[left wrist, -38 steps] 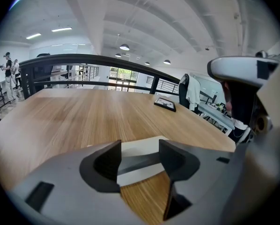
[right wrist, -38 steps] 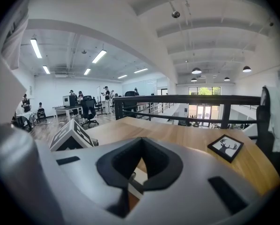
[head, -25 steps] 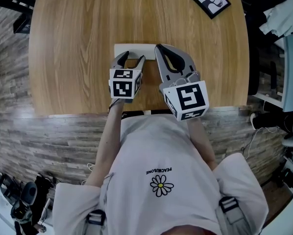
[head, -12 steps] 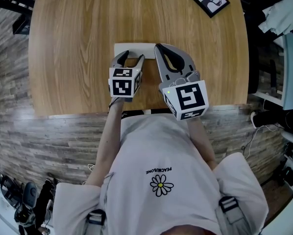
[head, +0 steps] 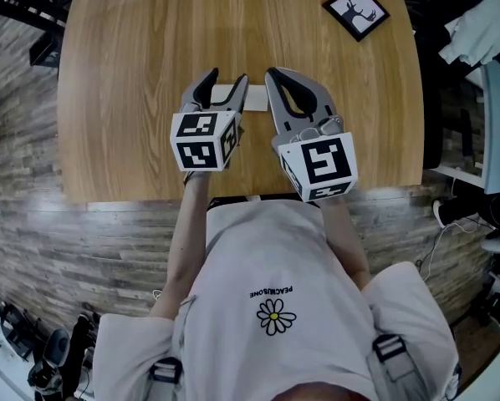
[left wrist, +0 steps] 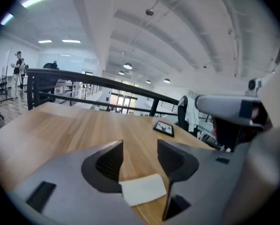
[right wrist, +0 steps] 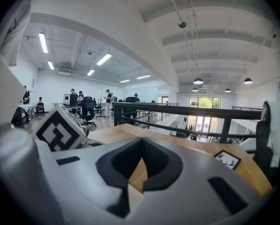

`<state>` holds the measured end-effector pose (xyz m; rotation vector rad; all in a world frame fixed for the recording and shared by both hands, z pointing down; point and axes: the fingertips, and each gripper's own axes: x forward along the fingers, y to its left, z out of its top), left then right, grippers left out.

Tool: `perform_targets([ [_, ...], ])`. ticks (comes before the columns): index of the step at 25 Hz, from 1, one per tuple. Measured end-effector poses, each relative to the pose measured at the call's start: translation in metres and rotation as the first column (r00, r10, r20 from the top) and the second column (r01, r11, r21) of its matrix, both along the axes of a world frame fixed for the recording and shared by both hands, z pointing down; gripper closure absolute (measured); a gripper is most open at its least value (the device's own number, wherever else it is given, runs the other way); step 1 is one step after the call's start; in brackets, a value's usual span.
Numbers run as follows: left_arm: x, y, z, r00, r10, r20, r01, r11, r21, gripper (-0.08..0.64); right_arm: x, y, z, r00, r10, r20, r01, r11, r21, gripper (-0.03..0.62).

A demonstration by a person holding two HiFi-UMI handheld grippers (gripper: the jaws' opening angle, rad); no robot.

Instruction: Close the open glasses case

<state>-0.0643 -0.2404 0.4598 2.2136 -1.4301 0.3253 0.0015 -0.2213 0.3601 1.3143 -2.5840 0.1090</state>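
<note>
The white glasses case (head: 255,98) lies flat on the wooden table (head: 133,57); only a strip of it shows between the two grippers, and I cannot tell how its lid stands. My left gripper (head: 226,82) hovers above the case's left part. Its jaws are apart and closing, with nothing pressed between them. In the left gripper view the case (left wrist: 142,189) sits low beneath the left gripper (left wrist: 140,146). My right gripper (head: 271,76) is beside it on the right, its tips touching. In the right gripper view the right gripper (right wrist: 141,142) is shut on nothing.
A small black-framed picture (head: 356,7) lies at the table's far right corner, also visible as the picture (left wrist: 163,128) and the picture (right wrist: 226,159). A black railing (right wrist: 187,110) runs behind the table. The person stands at the near table edge (head: 258,197).
My left gripper has risen toward the camera and drifted a little left, so it now hides more of the white case. The right gripper lifted slightly.
</note>
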Motion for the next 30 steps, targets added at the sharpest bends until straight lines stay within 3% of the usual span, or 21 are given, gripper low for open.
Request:
perform_targets([
  [5, -0.02, -0.005, -0.078, 0.997, -0.081, 0.008, 0.078, 0.978, 0.193, 0.349, -0.001, -0.008, -0.017, 1.0, 0.005, 0.018, -0.006, 0.999, 0.049, 0.584],
  [7, -0.03, -0.001, -0.105, 0.99, -0.135, 0.033, 0.121, 0.955, 0.272, 0.408, 0.0, -0.011, -0.022, 1.0, 0.009, 0.025, -0.01, 0.998, 0.064, 0.584],
  [9, -0.041, 0.006, -0.127, 0.978, -0.195, 0.071, 0.159, 0.923, 0.35, 0.519, 0.001, -0.013, -0.025, 0.999, 0.013, 0.03, -0.015, 0.997, 0.076, 0.584],
  [12, -0.053, 0.016, -0.147, 0.964, -0.253, 0.078, 0.196, 0.881, 0.431, 0.541, 0.001, -0.015, -0.027, 0.999, 0.016, 0.035, -0.019, 0.996, 0.086, 0.584],
  [16, -0.064, 0.022, -0.156, 0.954, -0.295, 0.062, 0.233, 0.852, 0.468, 0.541, 0.0, -0.015, -0.029, 1.0, 0.026, 0.009, -0.026, 0.994, 0.108, 0.585],
  [22, -0.067, 0.025, -0.161, 0.948, -0.313, 0.062, 0.246, 0.84, 0.483, 0.541, -0.004, -0.012, -0.031, 0.999, 0.017, -0.028, -0.012, 0.99, 0.139, 0.586],
  [30, -0.069, 0.025, -0.164, 0.946, -0.32, 0.06, 0.252, 0.836, 0.487, 0.541, -0.005, -0.009, -0.03, 1.0, 0.007, -0.013, -0.005, 0.99, 0.138, 0.586],
])
